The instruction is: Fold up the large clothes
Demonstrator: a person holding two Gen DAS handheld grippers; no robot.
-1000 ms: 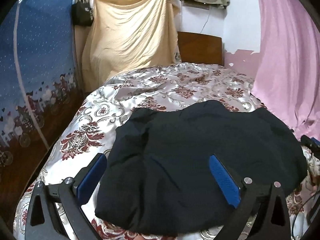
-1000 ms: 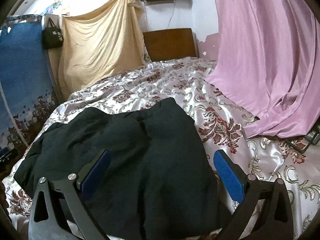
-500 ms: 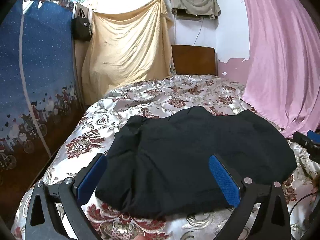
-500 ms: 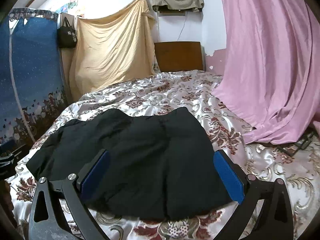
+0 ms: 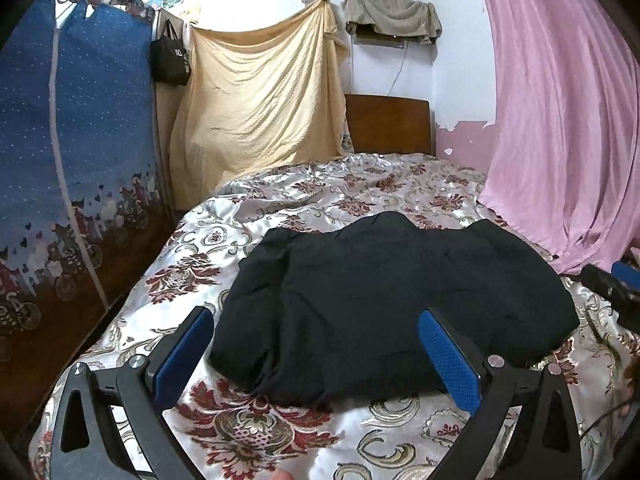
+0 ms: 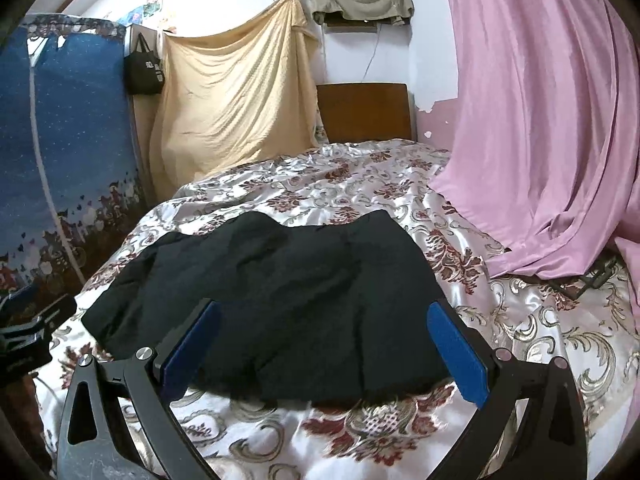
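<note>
Both grippers have been drawn back and raised, so more bedspread (image 5: 256,436) is seen before them. The left gripper (image 5: 316,354) and right gripper (image 6: 326,346) are spread wide and empty. The black garment (image 5: 384,300) lies bunched just ahead of their fingers. Its near edge should be pinched at two well-separated corners, so that an even fold is made.

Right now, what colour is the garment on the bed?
Black garment, plain; clearest in the left wrist view.
</note>
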